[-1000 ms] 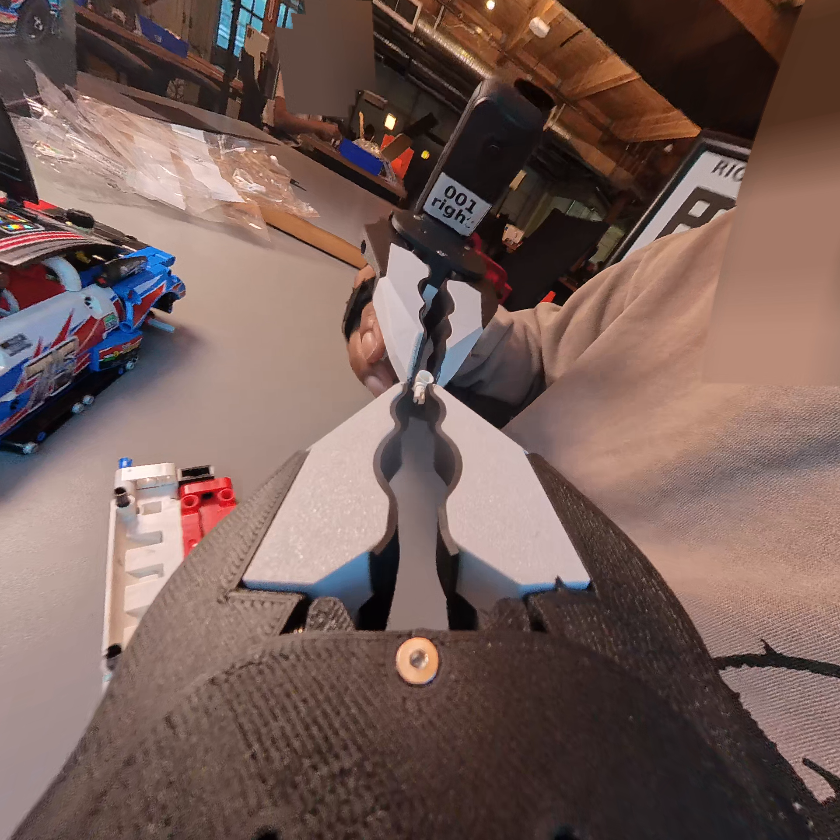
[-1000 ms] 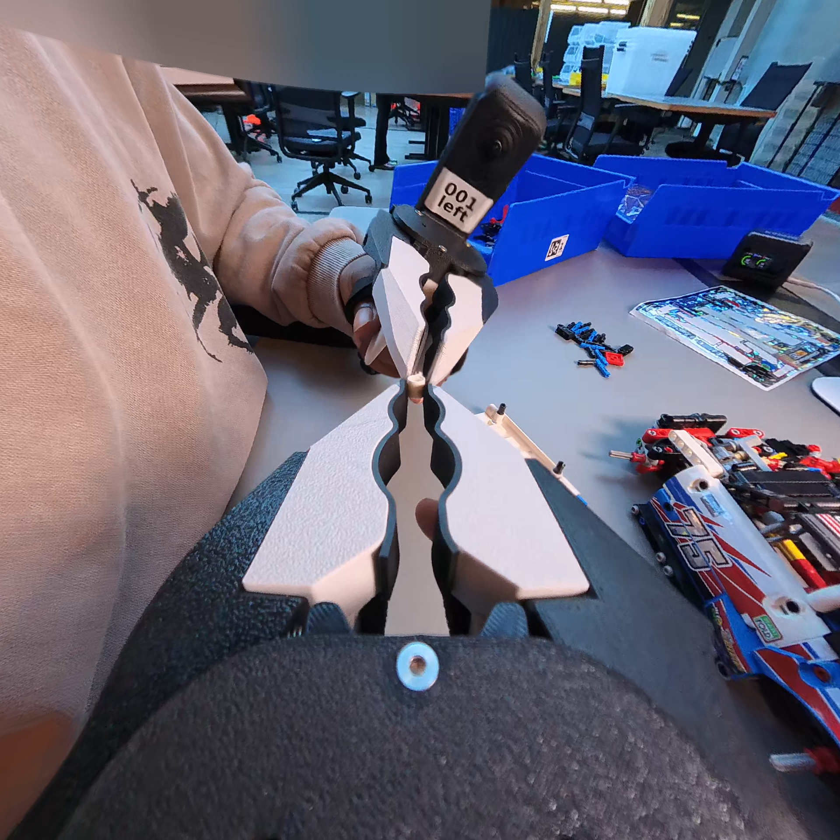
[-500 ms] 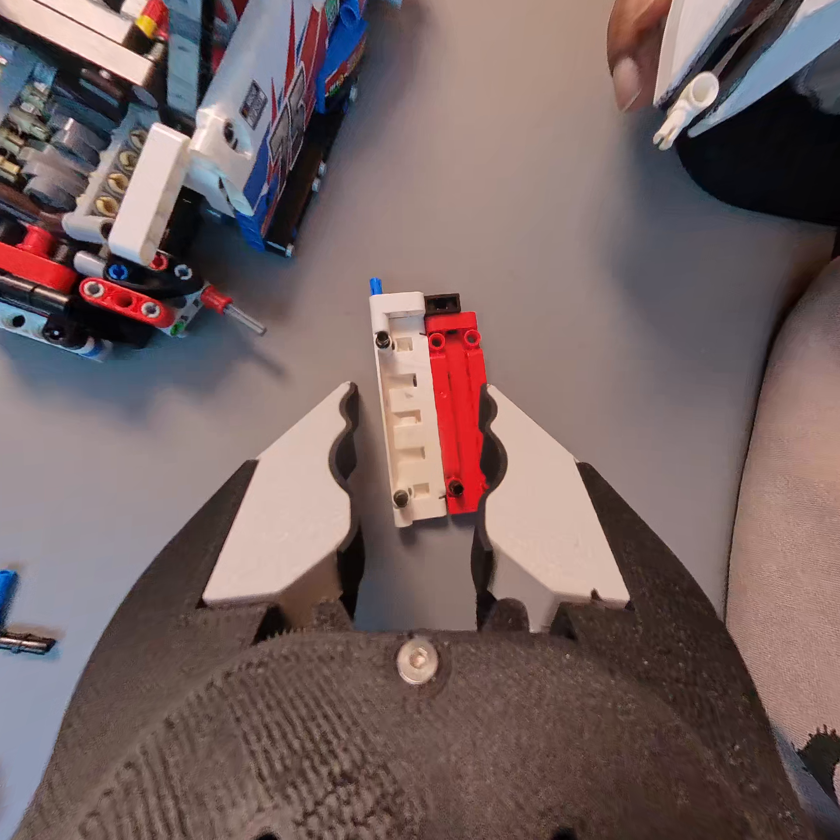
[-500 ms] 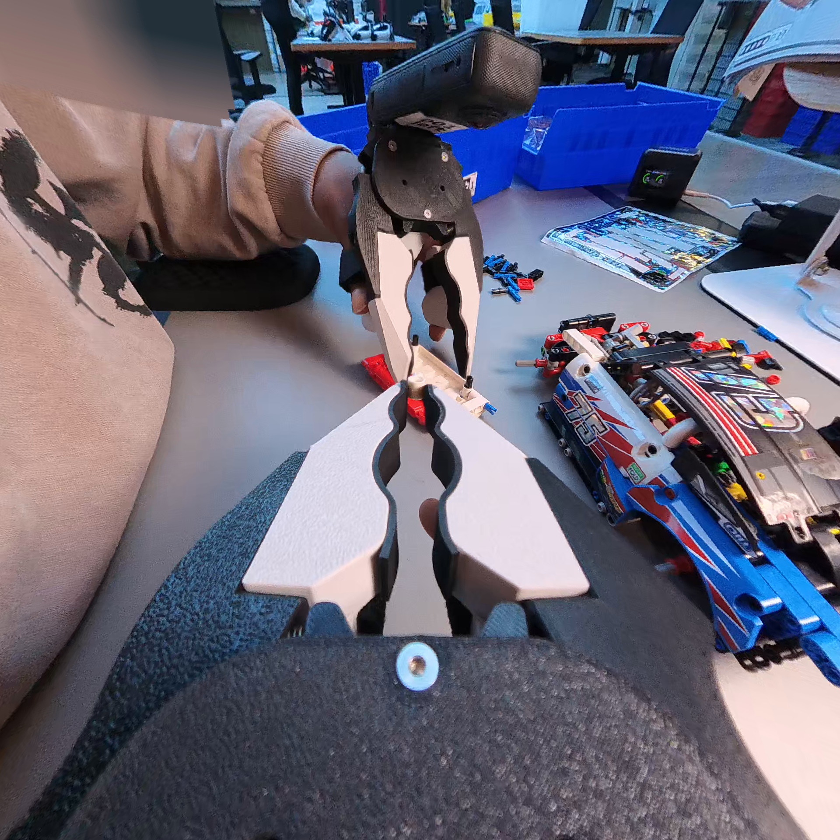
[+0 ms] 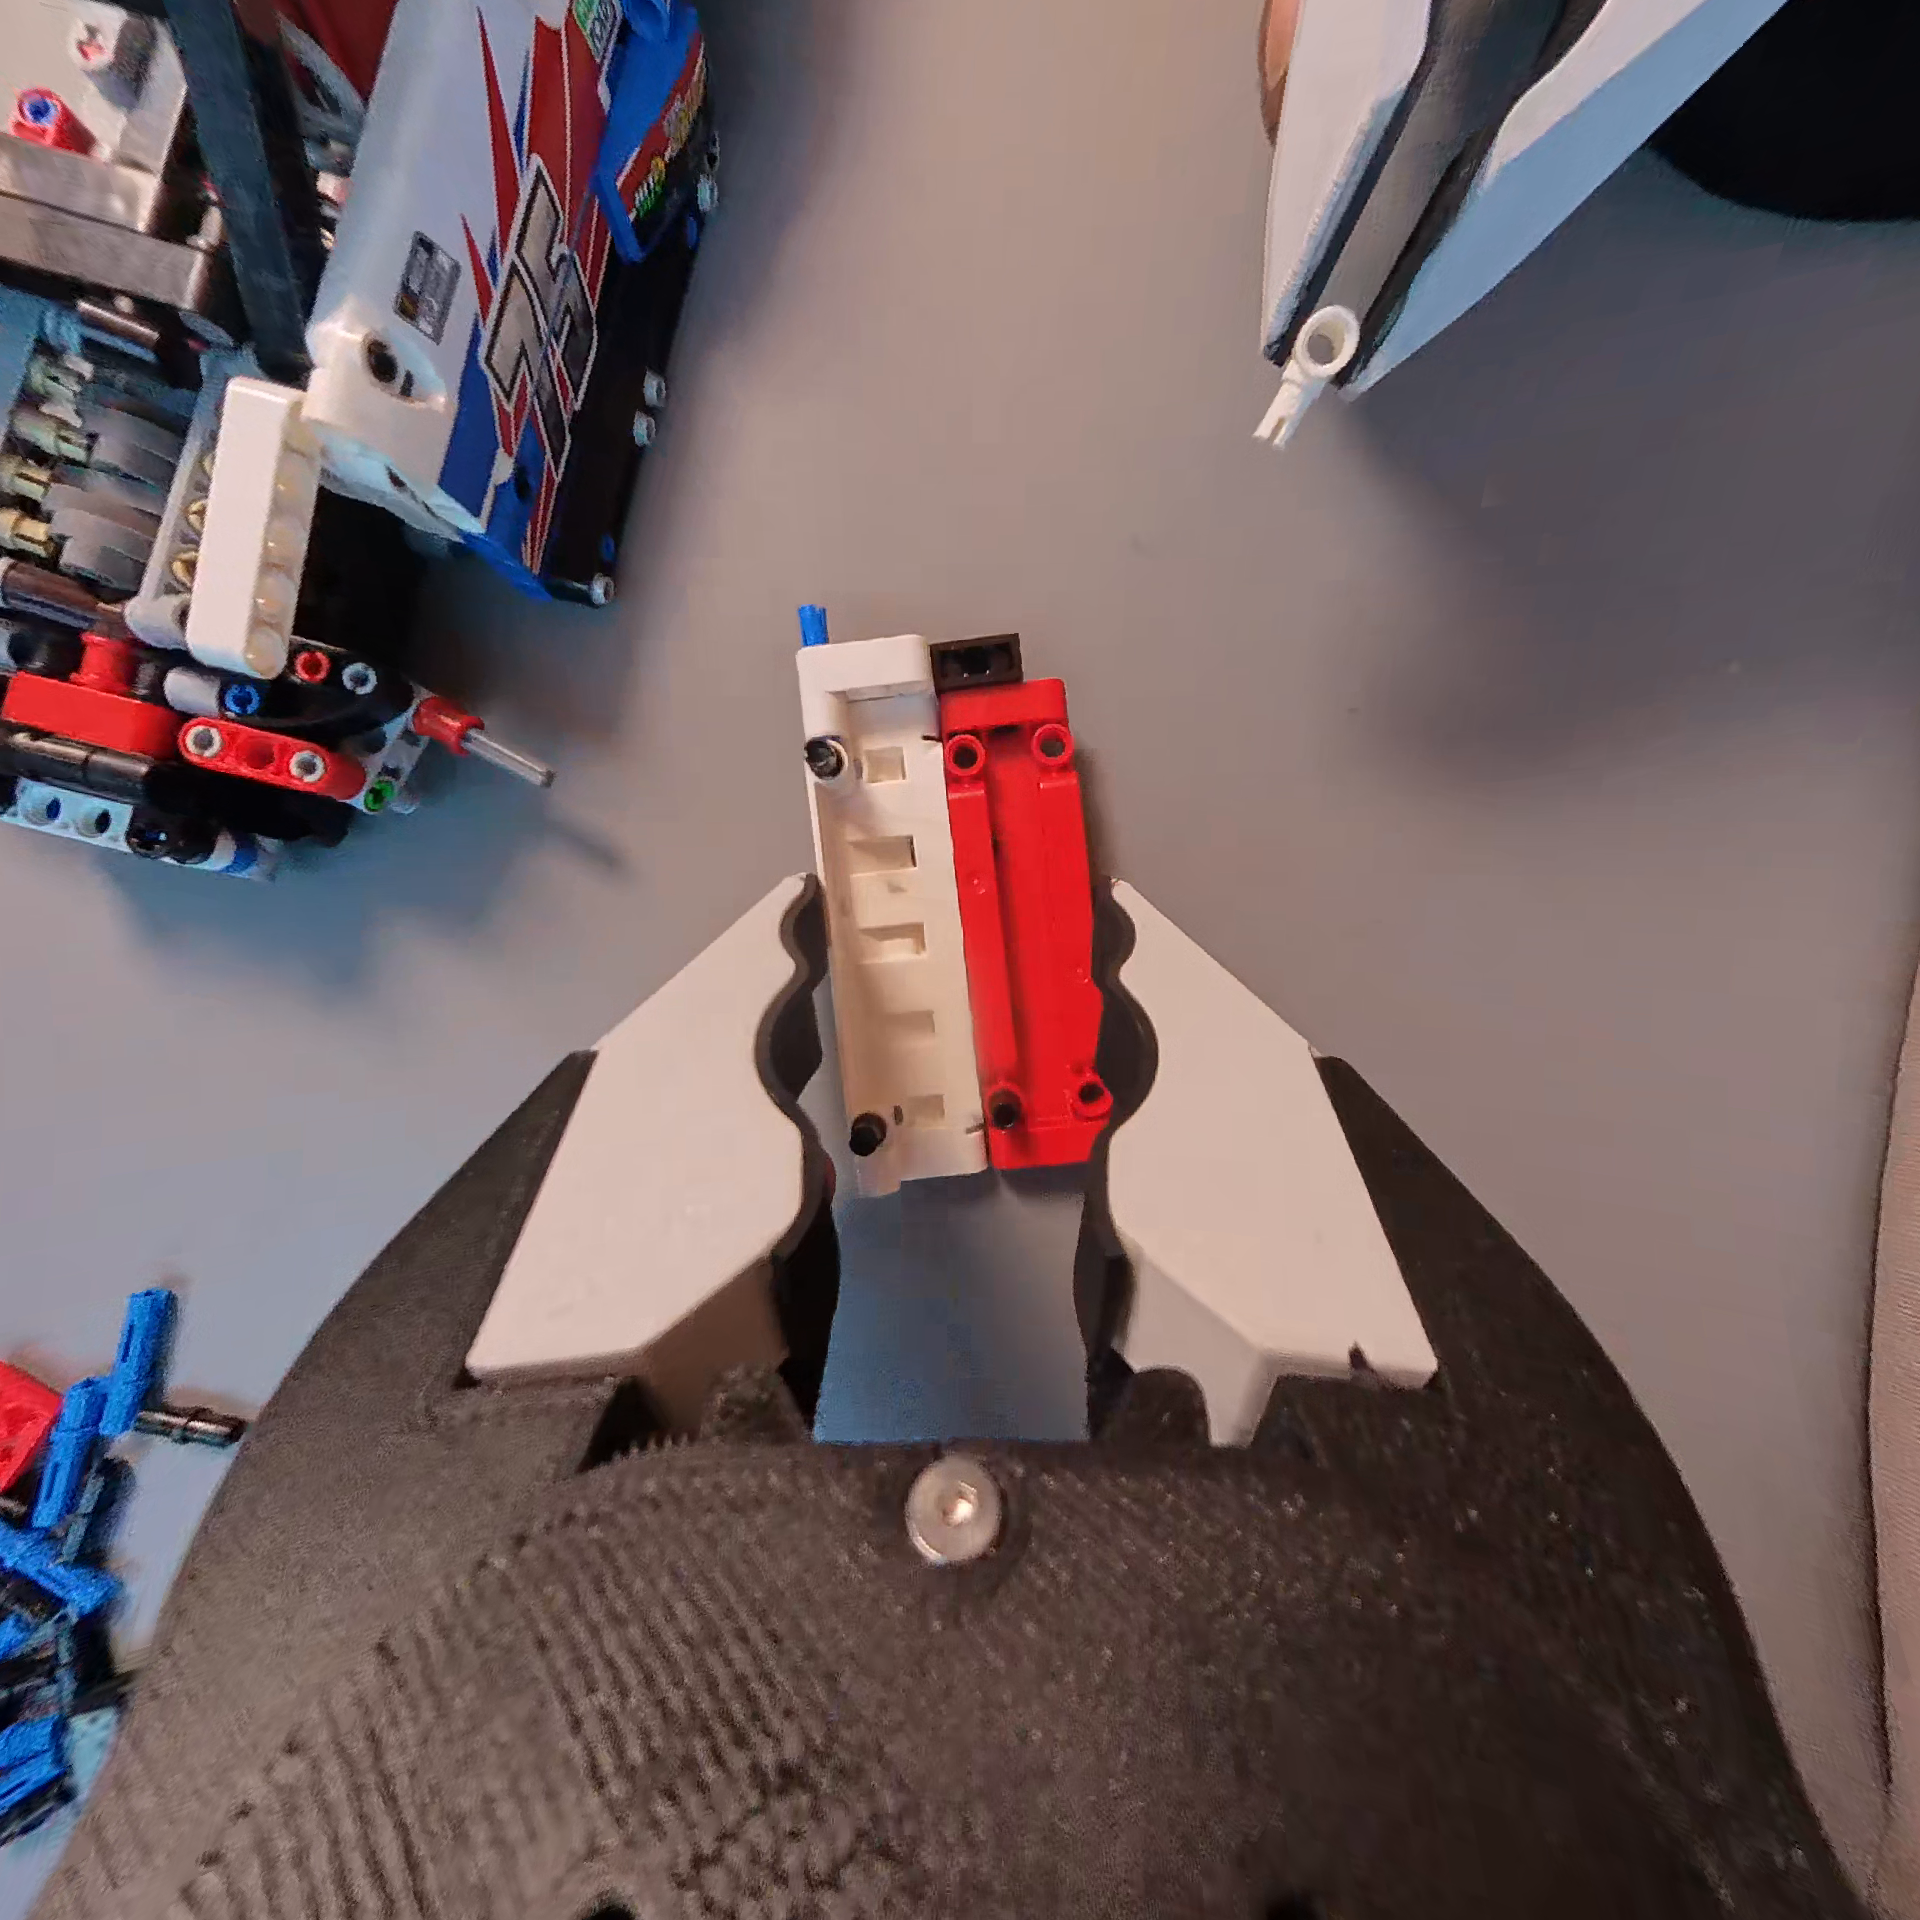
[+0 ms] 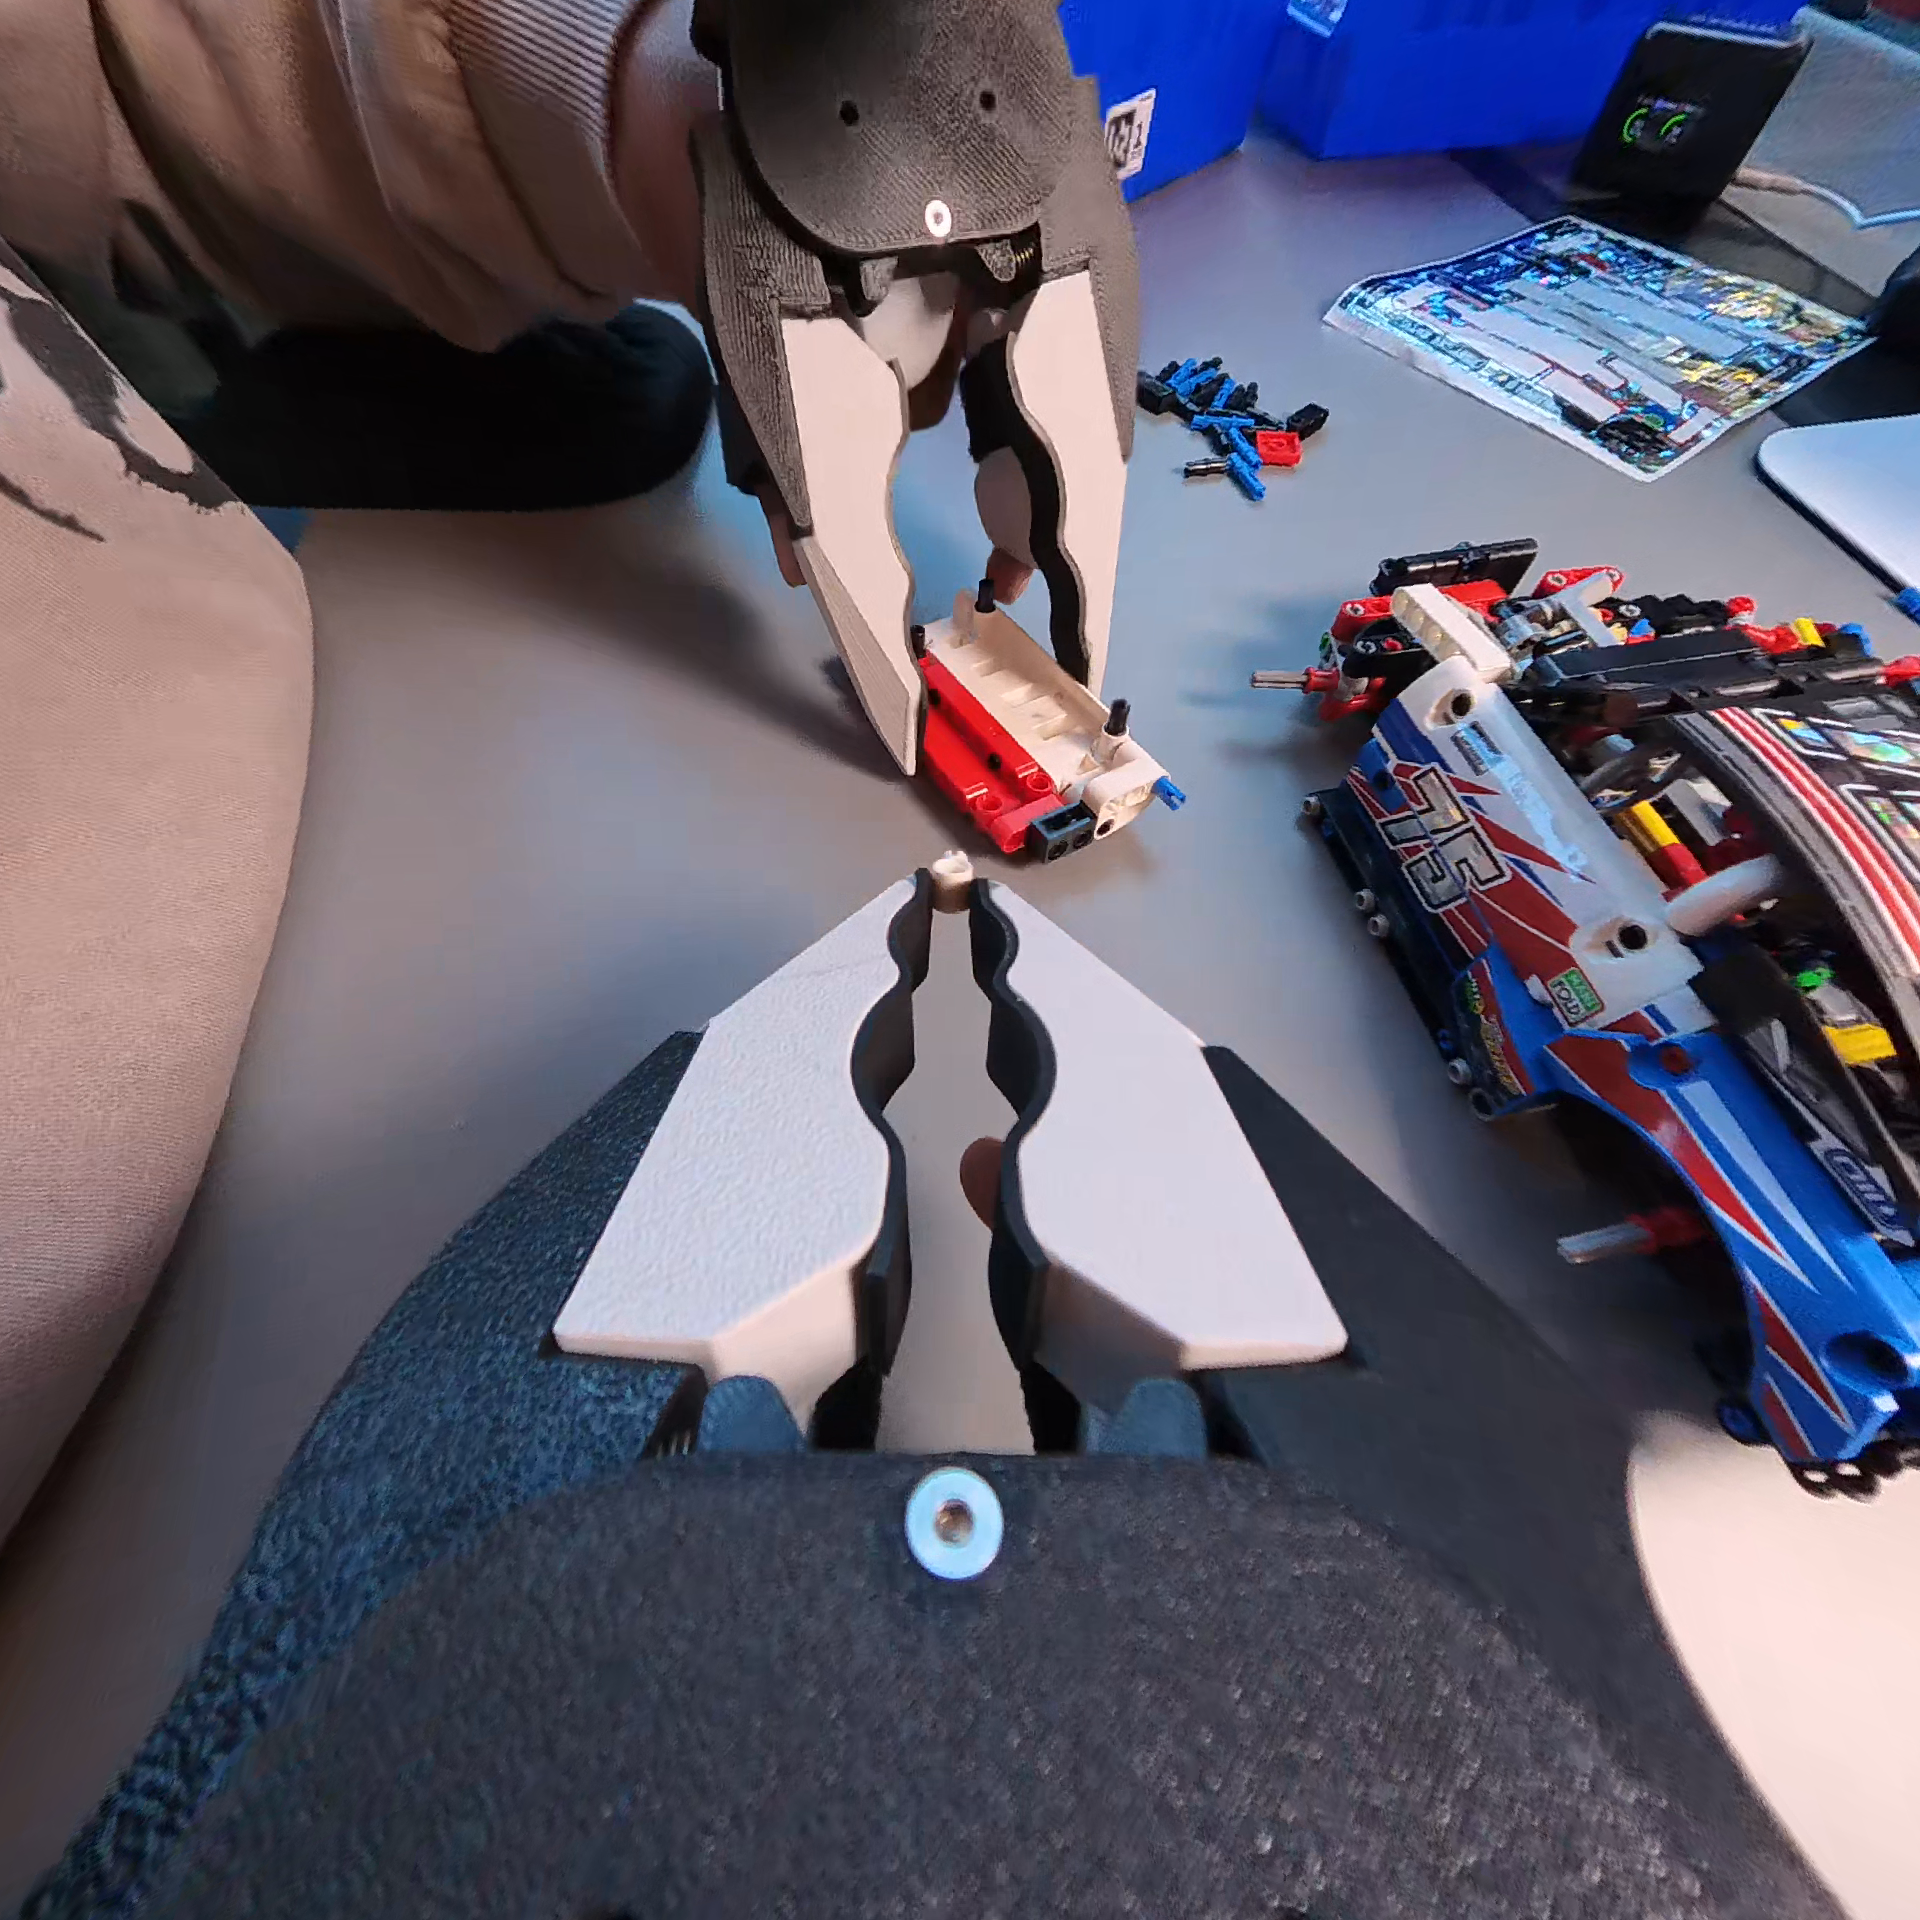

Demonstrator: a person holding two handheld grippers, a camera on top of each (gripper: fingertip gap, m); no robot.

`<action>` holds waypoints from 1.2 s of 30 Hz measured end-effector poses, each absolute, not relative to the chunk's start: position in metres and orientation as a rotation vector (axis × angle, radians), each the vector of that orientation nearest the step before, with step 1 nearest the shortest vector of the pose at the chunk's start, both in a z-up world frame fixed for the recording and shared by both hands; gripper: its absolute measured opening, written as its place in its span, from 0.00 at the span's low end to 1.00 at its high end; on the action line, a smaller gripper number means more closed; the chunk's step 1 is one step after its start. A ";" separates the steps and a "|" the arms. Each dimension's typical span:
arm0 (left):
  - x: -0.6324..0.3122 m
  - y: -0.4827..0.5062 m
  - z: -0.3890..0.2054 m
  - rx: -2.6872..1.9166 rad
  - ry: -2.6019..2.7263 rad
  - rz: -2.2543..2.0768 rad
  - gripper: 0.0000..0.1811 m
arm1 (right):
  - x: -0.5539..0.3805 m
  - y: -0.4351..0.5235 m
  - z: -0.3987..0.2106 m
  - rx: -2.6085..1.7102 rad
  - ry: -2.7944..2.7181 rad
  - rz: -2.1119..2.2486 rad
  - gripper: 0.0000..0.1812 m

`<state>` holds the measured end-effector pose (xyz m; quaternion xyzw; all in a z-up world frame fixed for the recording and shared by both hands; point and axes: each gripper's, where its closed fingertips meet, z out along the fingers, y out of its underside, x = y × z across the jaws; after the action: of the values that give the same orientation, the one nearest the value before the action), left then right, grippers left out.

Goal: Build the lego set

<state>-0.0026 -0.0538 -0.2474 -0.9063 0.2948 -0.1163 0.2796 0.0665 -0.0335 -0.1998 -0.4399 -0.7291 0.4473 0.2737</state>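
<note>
A white and red lego sub-assembly (image 5: 935, 935) lies flat on the grey table. My left gripper (image 5: 958, 894) is open, pointing down, with one finger on each long side of it. The right wrist view shows the same: the left gripper (image 6: 992, 707) stands over the sub-assembly (image 6: 1039, 748), fingertips at table level. My right gripper (image 6: 951, 883) is shut on a small white pin connector (image 6: 951, 871) and holds it above the table, just short of the sub-assembly. It also shows in the left wrist view (image 5: 1314, 364), upper right.
The blue, white and red race car (image 6: 1610, 883) lies to the right, close by, also seen in the left wrist view (image 5: 499, 312). Loose blue and black pins (image 6: 1236, 416), an instruction booklet (image 6: 1590, 332) and blue bins (image 6: 1403, 73) lie beyond. The person's torso (image 6: 125, 831) is at the left. The tips of one gripper are about 9 cm away from the tips of the other.
A second ago both grippers met tip to tip in the air. The left gripper then opened, turned down and dropped over the sub-assembly. The right gripper keeps the pin and has moved closer.
</note>
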 end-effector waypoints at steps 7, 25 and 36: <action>0.027 -0.054 -0.188 -2.125 0.681 -0.684 0.27 | 0.061 -0.041 -0.200 -1.178 -1.944 1.287 0.02; 0.086 -0.046 -0.114 -2.099 0.792 -0.943 0.33 | 0.057 -0.087 -0.143 -0.870 -1.706 1.730 0.03; 0.067 -0.051 -0.167 -2.261 0.586 -1.569 0.12 | 0.054 -0.094 -0.167 -0.823 -1.862 1.523 0.02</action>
<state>0.0671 -0.0512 -0.1671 -0.7928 0.2053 -0.5502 0.1632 0.0538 -0.0935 -0.1669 -0.3092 -0.6997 0.5724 0.2952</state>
